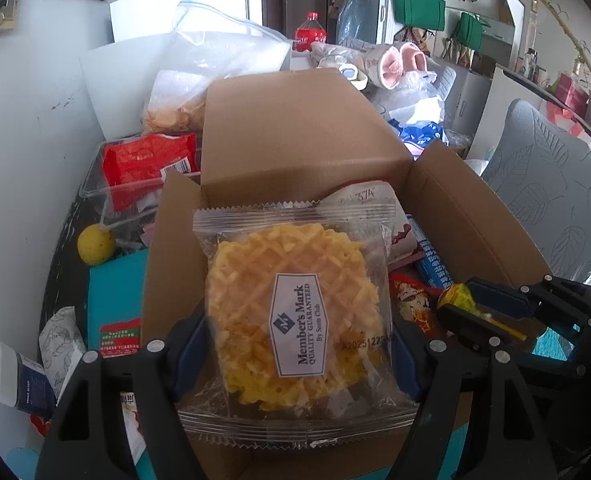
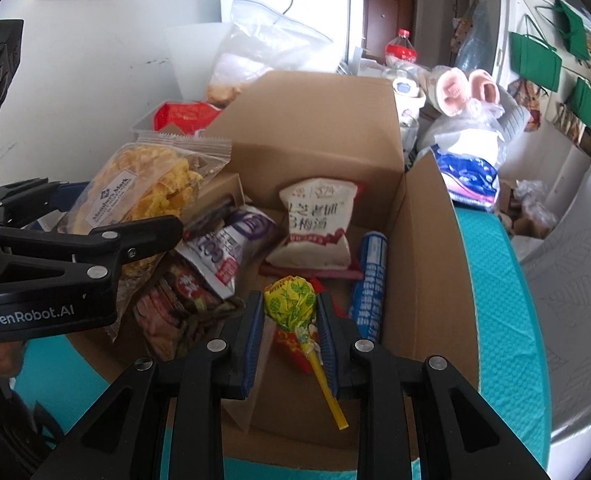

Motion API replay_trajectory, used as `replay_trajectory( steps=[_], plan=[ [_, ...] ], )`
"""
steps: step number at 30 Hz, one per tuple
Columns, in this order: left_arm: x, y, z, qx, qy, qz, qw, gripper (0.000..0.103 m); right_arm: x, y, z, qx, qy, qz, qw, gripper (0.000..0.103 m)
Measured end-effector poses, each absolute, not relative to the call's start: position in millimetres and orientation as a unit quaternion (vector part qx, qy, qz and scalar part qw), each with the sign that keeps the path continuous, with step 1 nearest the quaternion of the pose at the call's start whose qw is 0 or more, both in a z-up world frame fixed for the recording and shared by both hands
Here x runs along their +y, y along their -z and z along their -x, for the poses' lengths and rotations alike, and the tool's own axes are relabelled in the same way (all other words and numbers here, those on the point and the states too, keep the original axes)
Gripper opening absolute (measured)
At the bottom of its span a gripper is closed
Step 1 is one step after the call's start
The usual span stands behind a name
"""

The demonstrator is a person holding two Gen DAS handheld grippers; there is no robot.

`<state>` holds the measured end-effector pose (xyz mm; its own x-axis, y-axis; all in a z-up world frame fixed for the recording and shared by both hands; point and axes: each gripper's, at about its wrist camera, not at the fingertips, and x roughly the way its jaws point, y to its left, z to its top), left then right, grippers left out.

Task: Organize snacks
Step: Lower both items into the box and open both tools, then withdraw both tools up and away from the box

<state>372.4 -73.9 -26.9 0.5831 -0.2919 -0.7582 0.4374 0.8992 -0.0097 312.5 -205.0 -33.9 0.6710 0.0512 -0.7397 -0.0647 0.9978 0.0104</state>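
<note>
Left gripper (image 1: 295, 344) pinching waffle packet (image 1: 295, 312), right gripper (image 2: 291, 320) pinching lollipop (image 2: 291, 306), above box (image 2: 427, 240).

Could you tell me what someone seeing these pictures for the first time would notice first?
Most striking is the clear packet holding a yellow waffle crisp, gripped by the left gripper above the open cardboard box. Next is the yellow-wrapped lollipop, pinched by the right gripper over the same box, where several snack packets already lie. Behind, a red-capped cola bottle stands among the clutter.
</note>
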Motion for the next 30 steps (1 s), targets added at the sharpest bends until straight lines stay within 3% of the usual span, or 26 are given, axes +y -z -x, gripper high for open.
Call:
replay_trajectory(
  steps=[3, 5, 9, 30],
  plan=[
    [-73.0, 31.5, -372.4, 0.420, 0.198, -0.082, 0.882, 0.077, -212.8, 33.9, -310.0, 0.411, -0.024, -0.014, 0.911, 0.045],
    [-74.0, 33.0, -373.1, 0.425, 0.187, -0.086, 0.881, 0.077, -215.3, 29.7, -307.1, 0.408, -0.023, -0.021, 0.912, 0.045],
    [-71.9, 28.4, -369.5, 0.422, 0.182, -0.078, 0.884, 0.078, -214.6, 19.0, -298.5, 0.396, -0.004, -0.007, 0.918, 0.056],
    [-58.3, -54.8, -317.4, 0.336, 0.179, -0.067, 0.922, 0.079, -219.2, -47.9, -259.8, 0.334, 0.015, 0.011, 0.943, 0.058]
  ],
)
